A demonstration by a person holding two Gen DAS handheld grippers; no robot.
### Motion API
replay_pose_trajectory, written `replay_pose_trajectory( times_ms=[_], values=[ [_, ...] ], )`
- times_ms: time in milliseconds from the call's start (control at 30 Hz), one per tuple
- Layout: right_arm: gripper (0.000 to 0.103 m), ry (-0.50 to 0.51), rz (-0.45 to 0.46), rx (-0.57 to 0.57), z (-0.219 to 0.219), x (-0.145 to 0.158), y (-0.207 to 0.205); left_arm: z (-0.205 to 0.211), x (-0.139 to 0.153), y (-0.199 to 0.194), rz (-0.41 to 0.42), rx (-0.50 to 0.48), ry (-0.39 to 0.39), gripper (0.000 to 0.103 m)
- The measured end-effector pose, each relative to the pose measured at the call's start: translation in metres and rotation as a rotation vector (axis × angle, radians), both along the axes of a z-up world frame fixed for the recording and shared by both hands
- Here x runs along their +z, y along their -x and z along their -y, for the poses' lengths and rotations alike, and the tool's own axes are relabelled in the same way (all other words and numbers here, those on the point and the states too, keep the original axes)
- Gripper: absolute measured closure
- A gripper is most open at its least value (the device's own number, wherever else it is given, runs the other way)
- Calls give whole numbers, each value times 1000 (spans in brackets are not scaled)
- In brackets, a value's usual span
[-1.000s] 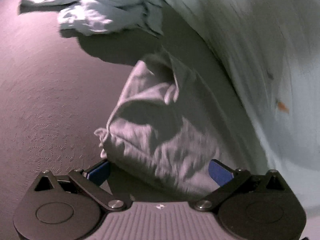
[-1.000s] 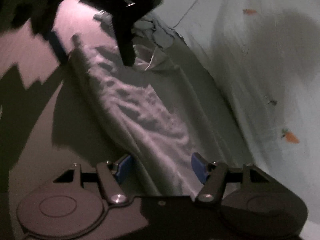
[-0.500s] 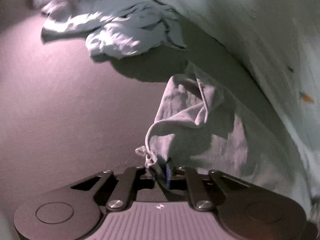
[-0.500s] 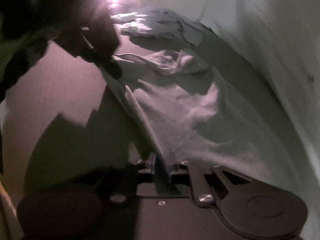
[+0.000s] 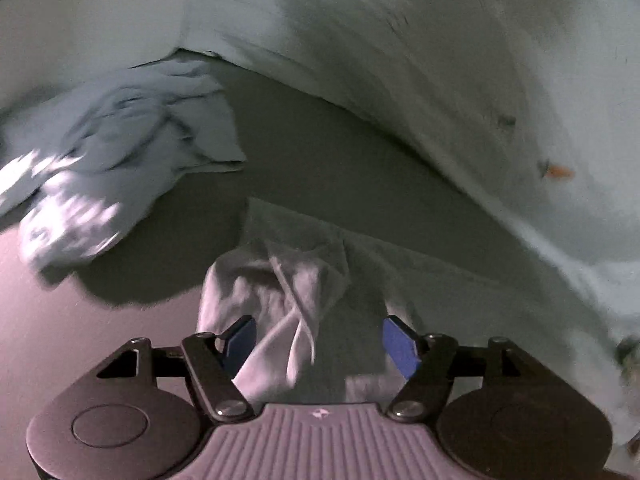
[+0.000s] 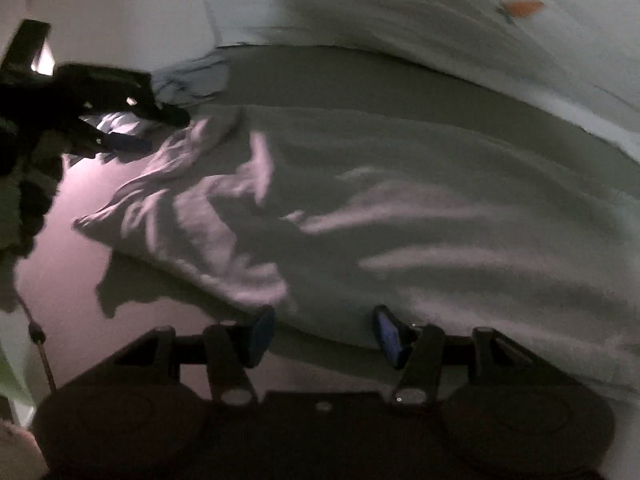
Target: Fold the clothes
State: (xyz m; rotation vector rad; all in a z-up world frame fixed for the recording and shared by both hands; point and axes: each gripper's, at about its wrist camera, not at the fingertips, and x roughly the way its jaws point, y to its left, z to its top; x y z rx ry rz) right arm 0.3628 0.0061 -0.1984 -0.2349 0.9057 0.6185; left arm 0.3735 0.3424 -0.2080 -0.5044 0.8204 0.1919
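Both tools letting go of grey garment on the bed, one fold step just laid.

Left tool point(image 5: 318, 342) jaws opening, blue pads apart, a bunched corner of the grey garment point(image 5: 296, 292) lies between them but unpinched. Right tool point(image 6: 326, 330) jaws opening too, pads apart, garment edge point(image 6: 360, 220) just ahead at 12 o'clock, not clamped. Garment spreads flat-ish on the mauve bed surface point(image 5: 60, 340), wrinkled; left tool shows at 10 o'clock in the right wrist view point(image 6: 132, 132). Crumpled light-blue garment point(image 5: 116, 152) lies at 10 o'clock, apart. Pale sheet with carrot print point(image 5: 560, 170) rises at 2 o'clock. Likely release stage of a fold; next move calls for regrasping fresh edges or corners and smoothing the bunched corner.
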Motion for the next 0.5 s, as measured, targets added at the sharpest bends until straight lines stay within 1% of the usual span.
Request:
replay_pose_trajectory(
  times_ms=[33, 67, 100, 133, 167, 200, 267, 400, 467, 500],
  values=[
    [48, 3, 0, -8, 0, -2, -4, -2, -4, -11, -6, 2, -3, 34],
    [48, 6, 0, -16, 2, -3, -5, -3, -6, -18, 1, 15, -25, 40],
    [48, 10, 0, -24, 3, -4, -6, -3, -9, -23, 9, 26, -57, 64],
    [48, 13, 0, -30, 4, -5, -6, -4, -11, -30, -8, 23, -93, 100],
    [48, 15, -1, -34, 5, -6, -6, -5, -11, -36, -26, 23, -116, 99],
    [48, 18, -2, -39, 6, -6, -6, -6, -10, -37, -15, 34, -137, 101],
    [48, 24, 1, -46, 7, -7, -8, -15, -5, -39, 12, 62, -169, 101],
    [48, 27, 6, -69, 8, -7, -14, -51, -4, -43, 25, 167, -145, 101],
    [48, 27, 5, -86, 9, -8, -19, -63, -6, -48, 19, 184, -140, 100],
    [48, 28, 4, -93, 9, -9, -22, -66, -7, -51, 11, 185, -154, 100]
  ],
)
